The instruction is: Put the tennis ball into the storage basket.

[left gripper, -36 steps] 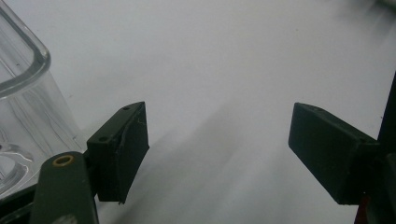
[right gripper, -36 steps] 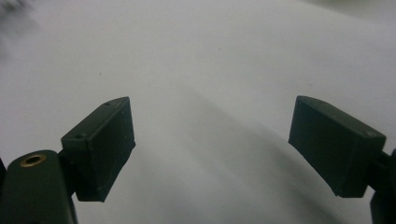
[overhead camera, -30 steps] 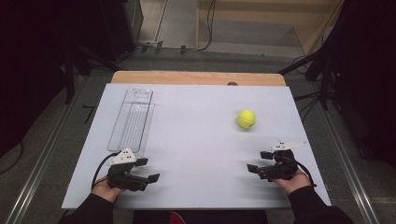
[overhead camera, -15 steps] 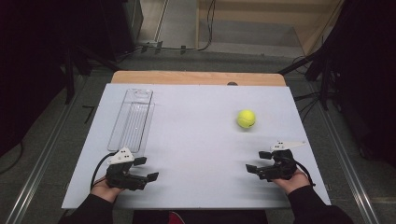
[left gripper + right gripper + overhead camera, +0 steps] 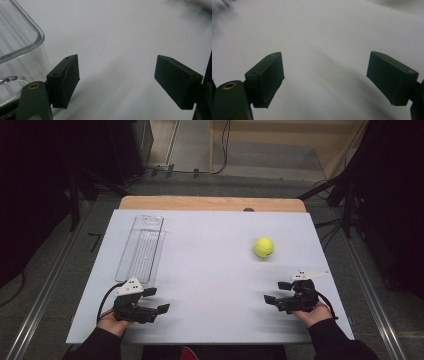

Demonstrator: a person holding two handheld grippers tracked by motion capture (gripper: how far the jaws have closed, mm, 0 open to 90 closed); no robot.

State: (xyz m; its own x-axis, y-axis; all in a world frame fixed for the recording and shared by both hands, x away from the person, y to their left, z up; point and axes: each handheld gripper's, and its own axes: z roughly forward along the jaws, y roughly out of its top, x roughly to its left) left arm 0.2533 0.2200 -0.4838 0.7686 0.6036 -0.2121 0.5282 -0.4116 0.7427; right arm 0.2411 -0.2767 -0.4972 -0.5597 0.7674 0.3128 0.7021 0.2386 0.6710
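The flat white rectangular table top (image 5: 210,270) has a smooth matte surface, with a strip of pale wood (image 5: 210,203) showing along its far edge. A long, clear plastic rectangular container (image 5: 142,247) with rounded corners and a ribbed floor lies on the left half of the table, its length running away from the person. A fuzzy yellow-green tennis ball (image 5: 263,247) sits on the right half, well apart from the container.

The left black gripper (image 5: 156,301) rests near the table's front edge, held in the person's left hand (image 5: 111,322), just in front of the container's near end. In the left gripper view its 2 blocky, matte black rectangular jaws stand spread wide with bare table between them; the container's thick glossy rim curves in at the left, just beside the left jaw.

The right black gripper (image 5: 272,301) is held in the right hand (image 5: 312,314) near the front right, with the ball beyond it and apart from it. In the right gripper view its 2 jaws stand spread wide over bare white surface, gripping nothing. A grey 3-cornered plate (image 5: 307,274) tops this gripper.
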